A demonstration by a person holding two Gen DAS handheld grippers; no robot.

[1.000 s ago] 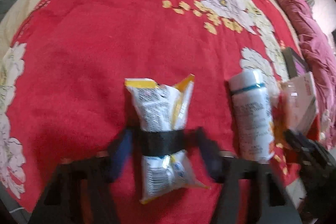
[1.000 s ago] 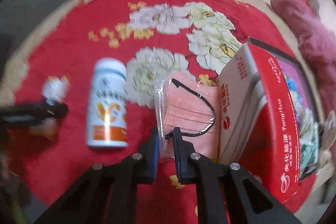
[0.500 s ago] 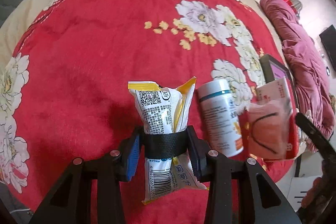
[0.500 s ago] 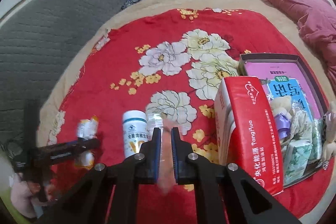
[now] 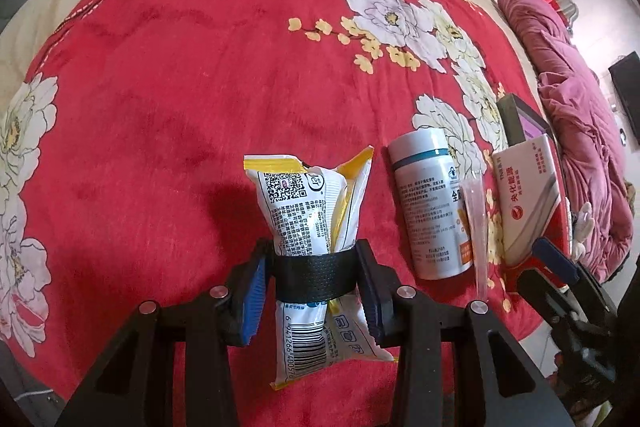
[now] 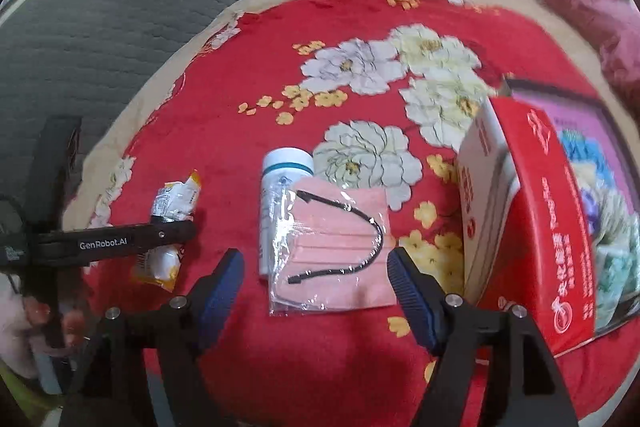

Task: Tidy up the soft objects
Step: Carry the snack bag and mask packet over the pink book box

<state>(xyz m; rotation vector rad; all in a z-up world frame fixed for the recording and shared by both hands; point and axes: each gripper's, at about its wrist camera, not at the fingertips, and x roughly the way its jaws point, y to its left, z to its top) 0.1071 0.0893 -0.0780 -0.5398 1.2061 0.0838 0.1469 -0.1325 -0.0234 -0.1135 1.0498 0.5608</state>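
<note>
We see the right gripper [image 6: 314, 277] with its jaws opening; the bagged pink mask [image 6: 334, 247] lies loose between and just ahead of them, partly over the white bottle [image 6: 280, 187], near the red box [image 6: 532, 211] on the red blanket [image 6: 248, 131]. The left gripper [image 5: 312, 279] clenches the snack packet [image 5: 308, 211] by its banded middle.

Both our wrist cams look steeply down, pretty close over the near edge of the red floral blanket [image 5: 200, 67]. Left cam faces its far edge; right cam sits further right. Both catch the white bottle [image 5: 428, 203] and red box [image 6: 536, 211].
</note>
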